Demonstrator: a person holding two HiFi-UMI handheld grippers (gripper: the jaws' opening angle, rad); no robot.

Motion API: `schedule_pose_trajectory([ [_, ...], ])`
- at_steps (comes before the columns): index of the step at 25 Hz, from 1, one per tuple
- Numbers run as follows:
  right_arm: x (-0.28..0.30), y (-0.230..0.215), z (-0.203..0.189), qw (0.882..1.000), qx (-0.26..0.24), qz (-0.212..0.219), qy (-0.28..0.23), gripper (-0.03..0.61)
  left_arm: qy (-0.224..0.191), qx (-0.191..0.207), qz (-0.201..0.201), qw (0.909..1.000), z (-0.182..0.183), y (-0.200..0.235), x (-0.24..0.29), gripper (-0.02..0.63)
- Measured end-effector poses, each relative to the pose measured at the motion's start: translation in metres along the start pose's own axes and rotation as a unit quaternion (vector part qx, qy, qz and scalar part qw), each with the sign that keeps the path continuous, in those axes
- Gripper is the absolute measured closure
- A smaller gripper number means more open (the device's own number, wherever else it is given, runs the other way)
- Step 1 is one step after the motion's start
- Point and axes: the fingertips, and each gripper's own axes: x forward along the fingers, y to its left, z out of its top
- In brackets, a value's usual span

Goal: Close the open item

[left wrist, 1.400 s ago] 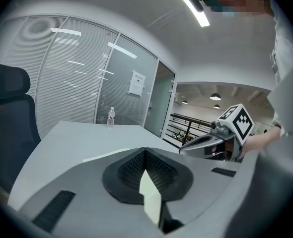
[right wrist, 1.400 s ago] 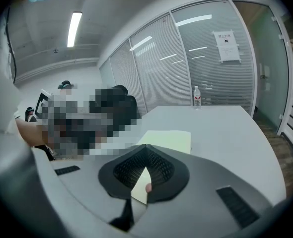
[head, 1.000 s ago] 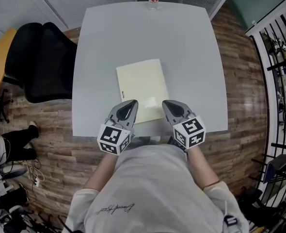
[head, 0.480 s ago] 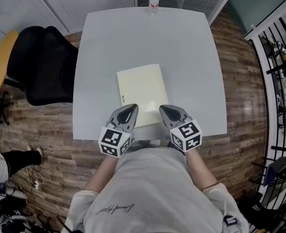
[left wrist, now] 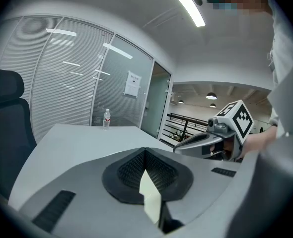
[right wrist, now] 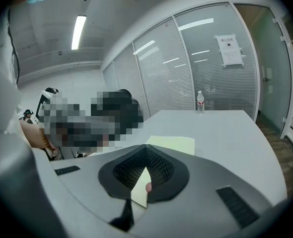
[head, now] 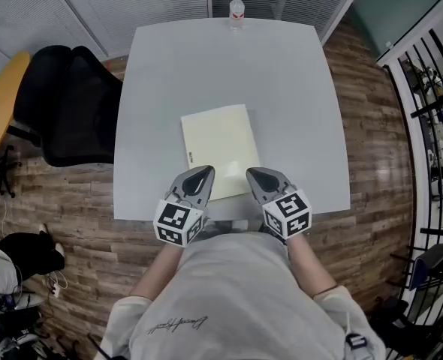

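Observation:
A pale yellow folder lies flat with its cover down on the grey table, near the front edge. My left gripper hovers over the folder's near left corner, jaws shut with nothing between them. My right gripper sits over the near right corner, also shut and holding nothing. In the left gripper view the left gripper shows a sliver of yellow beneath its jaws, and the right gripper's marker cube appears to the right. In the right gripper view the folder stretches ahead of the right gripper.
A water bottle stands at the table's far edge. A black office chair sits against the table's left side, with an orange seat edge beyond it. Wood floor surrounds the table; black railings run along the right.
Both grippers have drawn back slightly toward the table's near edge, the right one shifting a little left. The folder has not moved on the table.

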Motion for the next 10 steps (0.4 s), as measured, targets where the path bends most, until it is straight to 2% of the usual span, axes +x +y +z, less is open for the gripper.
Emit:
schedule_pose_trajectory([
  [10,-0.0034,0.0037,-0.0004,1.0,-0.001,-0.003,0.001,0.565,-0.001,0.001,-0.003,1.0,0.0017,-0.0025,-0.0036,0.604],
])
